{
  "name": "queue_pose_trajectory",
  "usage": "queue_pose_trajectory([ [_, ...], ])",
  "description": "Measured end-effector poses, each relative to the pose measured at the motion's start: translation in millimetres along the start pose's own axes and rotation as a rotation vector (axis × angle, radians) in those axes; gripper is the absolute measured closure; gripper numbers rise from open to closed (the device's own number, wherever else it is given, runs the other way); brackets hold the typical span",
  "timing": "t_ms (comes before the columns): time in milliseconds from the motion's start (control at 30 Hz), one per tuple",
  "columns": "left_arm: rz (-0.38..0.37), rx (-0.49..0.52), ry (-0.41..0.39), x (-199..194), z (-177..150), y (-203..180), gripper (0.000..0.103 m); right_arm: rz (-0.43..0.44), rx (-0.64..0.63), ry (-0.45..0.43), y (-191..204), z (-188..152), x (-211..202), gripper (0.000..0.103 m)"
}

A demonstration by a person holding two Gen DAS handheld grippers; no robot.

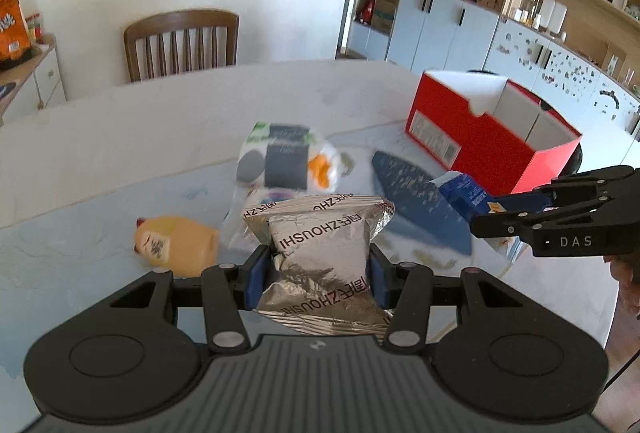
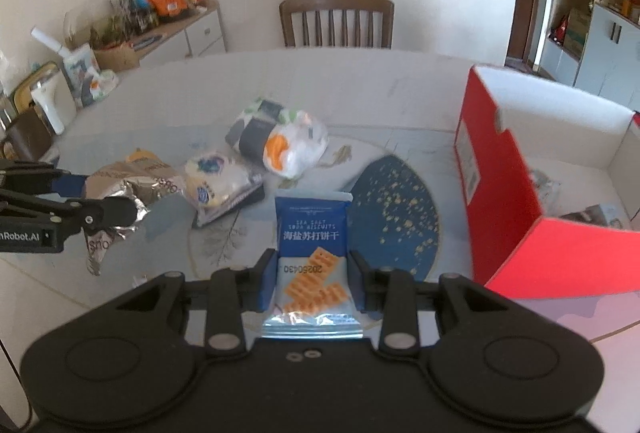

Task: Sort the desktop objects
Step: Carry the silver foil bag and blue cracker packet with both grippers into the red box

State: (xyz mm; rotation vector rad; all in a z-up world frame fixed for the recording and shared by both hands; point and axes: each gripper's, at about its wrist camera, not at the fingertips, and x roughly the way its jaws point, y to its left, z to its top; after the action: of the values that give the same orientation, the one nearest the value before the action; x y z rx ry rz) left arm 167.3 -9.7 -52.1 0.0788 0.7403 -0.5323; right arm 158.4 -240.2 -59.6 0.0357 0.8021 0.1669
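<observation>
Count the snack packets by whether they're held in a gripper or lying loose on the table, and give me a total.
Held in a gripper: 2, the silver foil packet in the left gripper and the blue biscuit packet in the right gripper.
Loose on the table: 3, the yellow packet, the white and yellow packet and the white bag with orange patch.
Total: 5.

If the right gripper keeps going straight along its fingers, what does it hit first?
Holding the blue biscuit packet, the right gripper points over the dark blue mat; probably nothing before the white snack bag, though depth is unclear.

Bright, washed-out daylight; motion blur mid-frame; strong fisheye bending at edges.
</observation>
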Motion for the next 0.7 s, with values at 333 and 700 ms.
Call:
queue_pose_trajectory([
  [333,-0.013,0.042,-0.084,-6.9,28.1,-46.1,0.054,0.002,0.038,-0.09,-31.0,14.8,-29.7,0.067],
  [700,-0.031,0.111,-0.103,15.7,55.6,-111.3,0.054,-0.008,0.058,-0.133,-87.1,23.9,-44.5,0.067],
])
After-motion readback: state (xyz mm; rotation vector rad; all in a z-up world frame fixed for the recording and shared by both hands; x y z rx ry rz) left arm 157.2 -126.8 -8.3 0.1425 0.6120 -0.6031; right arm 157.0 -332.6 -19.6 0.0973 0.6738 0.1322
